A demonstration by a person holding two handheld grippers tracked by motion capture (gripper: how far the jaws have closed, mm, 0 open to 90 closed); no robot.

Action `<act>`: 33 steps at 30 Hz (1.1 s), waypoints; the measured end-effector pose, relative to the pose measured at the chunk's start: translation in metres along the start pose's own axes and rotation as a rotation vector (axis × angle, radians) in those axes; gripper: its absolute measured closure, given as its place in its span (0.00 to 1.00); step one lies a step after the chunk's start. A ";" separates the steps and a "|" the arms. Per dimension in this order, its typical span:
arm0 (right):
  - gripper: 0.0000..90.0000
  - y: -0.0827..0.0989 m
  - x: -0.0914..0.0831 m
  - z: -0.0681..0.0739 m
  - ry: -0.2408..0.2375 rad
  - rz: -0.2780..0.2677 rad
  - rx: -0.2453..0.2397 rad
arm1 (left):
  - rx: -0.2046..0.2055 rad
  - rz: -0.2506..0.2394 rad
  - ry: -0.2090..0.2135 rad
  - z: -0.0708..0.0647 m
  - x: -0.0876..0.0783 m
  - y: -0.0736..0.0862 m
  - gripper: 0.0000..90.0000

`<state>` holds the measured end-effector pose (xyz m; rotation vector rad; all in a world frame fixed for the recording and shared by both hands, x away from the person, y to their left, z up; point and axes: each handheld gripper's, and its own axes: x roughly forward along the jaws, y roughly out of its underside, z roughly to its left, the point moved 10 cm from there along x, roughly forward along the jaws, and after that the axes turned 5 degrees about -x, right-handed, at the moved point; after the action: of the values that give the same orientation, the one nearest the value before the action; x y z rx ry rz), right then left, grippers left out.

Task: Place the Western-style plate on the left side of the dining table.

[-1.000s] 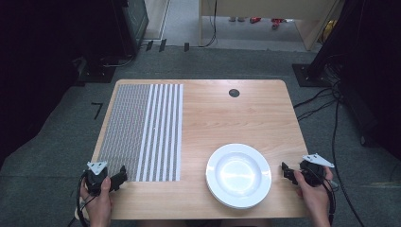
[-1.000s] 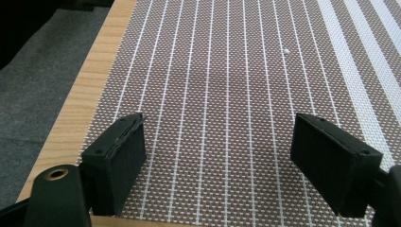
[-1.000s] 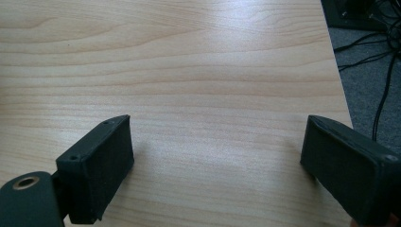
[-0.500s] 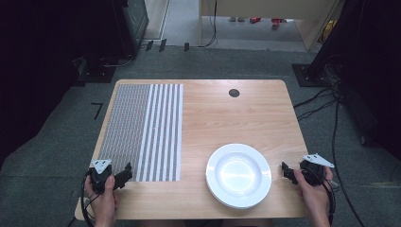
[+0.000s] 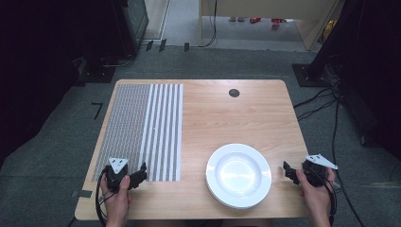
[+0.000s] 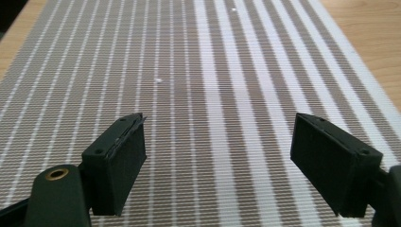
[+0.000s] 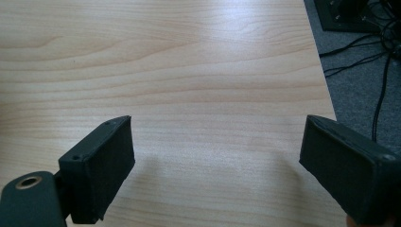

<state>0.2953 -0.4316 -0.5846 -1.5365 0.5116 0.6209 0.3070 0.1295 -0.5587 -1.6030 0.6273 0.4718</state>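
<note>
Left gripper (image 5: pixel 138 176): jaws apart, over near edge of striped mat (image 5: pixel 142 127).
Right gripper (image 5: pixel 289 172): jaws apart, just right of plate (image 5: pixel 239 175).
Progress: nothing gripped yet; all handling left.

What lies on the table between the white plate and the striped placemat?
Nothing: in the high view only bare wood of the table separates the white plate from the striped placemat.
</note>
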 end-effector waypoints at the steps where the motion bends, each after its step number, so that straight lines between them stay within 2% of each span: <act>1: 0.12 0.000 0.000 0.000 0.000 0.000 0.000 | 0.003 0.002 0.005 -0.003 0.000 0.000 0.21; 5: 0.16 -0.003 -0.003 0.000 0.014 -0.017 0.008 | 0.020 0.004 0.027 -0.018 0.000 0.002 0.21; 6: 0.16 -0.004 -0.005 0.001 0.008 -0.025 0.005 | 0.022 0.005 0.040 -0.025 0.000 0.002 0.21; 13: 0.16 -0.007 -0.009 0.006 -0.002 -0.038 0.010 | 0.036 0.004 0.064 -0.043 0.001 0.001 0.21; 23: 0.16 -0.011 -0.015 0.018 -0.029 -0.055 -0.005 | 0.076 0.016 0.116 -0.077 0.004 0.005 0.21; 24: 0.16 -0.012 -0.016 0.020 -0.033 -0.058 -0.007 | 0.084 0.018 0.125 -0.084 0.004 0.006 0.21; 30: 0.16 -0.013 -0.018 0.025 -0.042 -0.063 -0.006 | 0.100 0.026 0.143 -0.097 0.006 0.009 0.21; 33: 0.16 -0.016 -0.019 0.032 -0.067 -0.069 -0.003 | 0.098 0.028 0.154 -0.104 0.007 0.008 0.21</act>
<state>0.2895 -0.3995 -0.5601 -1.5247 0.4053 0.6172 0.3017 0.0255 -0.5565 -1.5483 0.7786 0.3354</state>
